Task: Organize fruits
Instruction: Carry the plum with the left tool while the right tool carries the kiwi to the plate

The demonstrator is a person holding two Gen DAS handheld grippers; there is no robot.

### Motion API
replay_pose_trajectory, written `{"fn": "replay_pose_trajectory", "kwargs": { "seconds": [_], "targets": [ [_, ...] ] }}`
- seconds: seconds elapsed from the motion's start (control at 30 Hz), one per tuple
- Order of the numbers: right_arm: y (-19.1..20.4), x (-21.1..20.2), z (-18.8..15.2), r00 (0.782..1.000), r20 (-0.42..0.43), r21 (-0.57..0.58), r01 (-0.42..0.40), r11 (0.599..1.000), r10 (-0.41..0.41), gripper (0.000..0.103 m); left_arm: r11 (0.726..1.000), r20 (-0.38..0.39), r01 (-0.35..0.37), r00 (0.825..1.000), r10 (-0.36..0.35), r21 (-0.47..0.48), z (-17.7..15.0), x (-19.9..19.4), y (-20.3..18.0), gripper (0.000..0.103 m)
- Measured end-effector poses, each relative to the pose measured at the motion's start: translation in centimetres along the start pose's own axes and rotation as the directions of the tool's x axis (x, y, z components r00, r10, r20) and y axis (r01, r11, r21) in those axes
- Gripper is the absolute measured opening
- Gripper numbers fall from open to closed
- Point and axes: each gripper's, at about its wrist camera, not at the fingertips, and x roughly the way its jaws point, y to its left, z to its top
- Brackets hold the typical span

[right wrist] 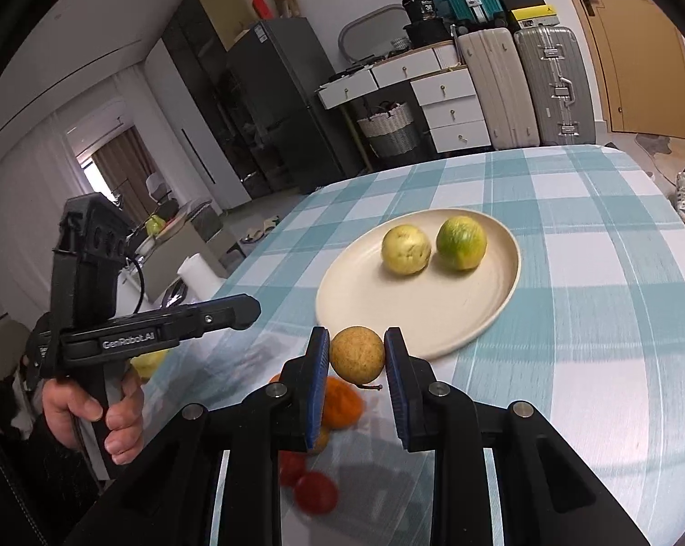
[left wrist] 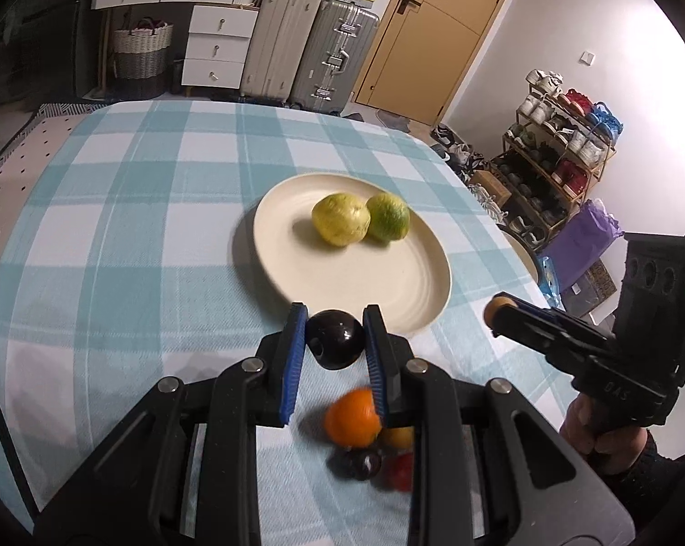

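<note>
On the checked cloth of the bench (left wrist: 114,236) sits a cream plate (left wrist: 401,286), and everything else is placed from it. Two fruits lie side by side on the plate, touching: a yellow fruit (left wrist: 341,219) and a green fruit (left wrist: 388,217) just beside it. Just short of the plate's near rim, the left gripper (left wrist: 335,341) has its blue-padded fingers (left wrist: 296,341) pinching a dark, glossy round fruit (left wrist: 335,339), held above the cloth. To the right of the plate's near rim, the right gripper (right wrist: 357,355) has its fingers (right wrist: 320,355) clamped on a tan, speckled round fruit (right wrist: 357,355) with a short stem below it. Nearer the person than the plate, under the two grippers, a small heap of fruit lies on the cloth: an orange (left wrist: 351,418), a dark plum-like fruit (left wrist: 360,462), a red fruit (right wrist: 316,491) and a yellowish one partly hidden behind the fingers. A hand (right wrist: 92,414) grips each tool's handle
</note>
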Motion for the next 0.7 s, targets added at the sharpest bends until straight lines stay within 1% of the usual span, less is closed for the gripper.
{"fn": "replay_pose_trajectory", "kwargs": {
  "seconds": [0.2, 0.37, 0.5, 0.7],
  "targets": [
    [-1.3, 1.5, 1.9, 1.0, 0.009, 0.005, 0.009, 1.0, -0.009, 0.025, 1.0, -0.02, 0.005, 1.0, -0.006, -0.02, 1.9, 2.6, -0.1, 0.022],
    [-2.3, 3.3, 2.7, 1.0, -0.013, 0.019, 0.016, 1.0, -0.016, 0.025, 1.0, -0.038, -0.005, 0.999, 0.004, -0.021, 3.1, 5.1, -0.1, 0.022],
    [-3.0, 4.6, 3.3, 1.0, -0.018, 0.035, 0.005, 0.999, -0.004, 0.025, 1.0, -0.045, -0.015, 0.999, 0.014, -0.022, 4.2, 7.0, 0.1, 0.022],
    [-3.5, 6.5, 3.9, 0.999, -0.037, 0.035, 0.023, 0.999, -0.021, 0.025, 0.999, -0.07, -0.023, 0.997, 0.022, -0.025, 5.2, 9.6, 0.6, 0.022]
  ]
}}
